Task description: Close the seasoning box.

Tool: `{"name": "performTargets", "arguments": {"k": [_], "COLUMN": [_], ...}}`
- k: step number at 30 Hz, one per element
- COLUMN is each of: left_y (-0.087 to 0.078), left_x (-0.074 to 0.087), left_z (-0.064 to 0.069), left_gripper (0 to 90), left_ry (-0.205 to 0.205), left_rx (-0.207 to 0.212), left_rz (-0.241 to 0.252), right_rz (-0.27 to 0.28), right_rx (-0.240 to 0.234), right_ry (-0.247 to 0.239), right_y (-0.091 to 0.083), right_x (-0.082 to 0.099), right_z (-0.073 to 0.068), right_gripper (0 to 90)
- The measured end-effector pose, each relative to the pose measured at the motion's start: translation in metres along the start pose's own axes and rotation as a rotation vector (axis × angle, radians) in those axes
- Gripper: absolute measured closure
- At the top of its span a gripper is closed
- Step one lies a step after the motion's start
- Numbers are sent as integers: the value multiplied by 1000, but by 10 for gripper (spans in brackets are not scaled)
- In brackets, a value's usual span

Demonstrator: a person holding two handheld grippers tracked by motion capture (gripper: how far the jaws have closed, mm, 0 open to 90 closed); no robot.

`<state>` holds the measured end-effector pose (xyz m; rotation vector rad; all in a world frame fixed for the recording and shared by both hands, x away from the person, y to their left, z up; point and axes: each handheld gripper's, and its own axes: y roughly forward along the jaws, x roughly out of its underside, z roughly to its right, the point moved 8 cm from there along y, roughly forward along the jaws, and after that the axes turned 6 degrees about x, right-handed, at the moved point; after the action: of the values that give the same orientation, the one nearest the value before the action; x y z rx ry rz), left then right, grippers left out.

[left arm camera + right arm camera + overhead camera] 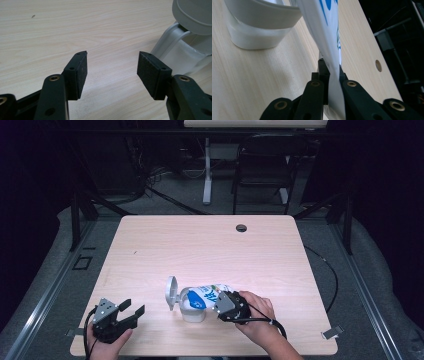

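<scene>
Pale wood-grain laminate forms the rectangular table (150, 245), the landmark for all positions below. A small round cable hole (241, 228) sits in the table near its far edge.

On the table, toward the near edge and a little right of centre, stands a white plastic tub with a hinged lid (192, 312); its round grey-white lid (171, 291) is flipped open to the left. A white flexible pouch with blue and green print (207, 296) lies across the tub's rim, its printed end over the opening.

The right gripper (226, 304), just right of the tub, has its black jaws clamped tight on the pouch's flat end. The right gripper view shows the pouch's film (332, 75) pinched between the pads.

The left gripper (131, 309) rests at the table's near left corner, well apart from the tub, its jaws spread wide with nothing between them.
</scene>
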<state>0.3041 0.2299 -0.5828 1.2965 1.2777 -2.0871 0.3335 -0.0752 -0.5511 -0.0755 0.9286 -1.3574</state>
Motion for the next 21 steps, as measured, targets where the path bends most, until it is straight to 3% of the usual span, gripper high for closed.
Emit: {"name": "performTargets", "arguments": {"k": [11,21], "left_y": [-2,-3], "left_x": [-2,-6], "left_z": [0,2], "left_gripper": [420,424], "left_ry": [1,5], "left_rx": [-8,-5], "left_rz": [-1,4], "right_rz": [36,66], "right_rx": [-33,-71], "right_ry": [110,280], "right_y": [-4,-6], "right_x": [-3,1], "right_z": [1,6], "right_gripper": [900,900]}}
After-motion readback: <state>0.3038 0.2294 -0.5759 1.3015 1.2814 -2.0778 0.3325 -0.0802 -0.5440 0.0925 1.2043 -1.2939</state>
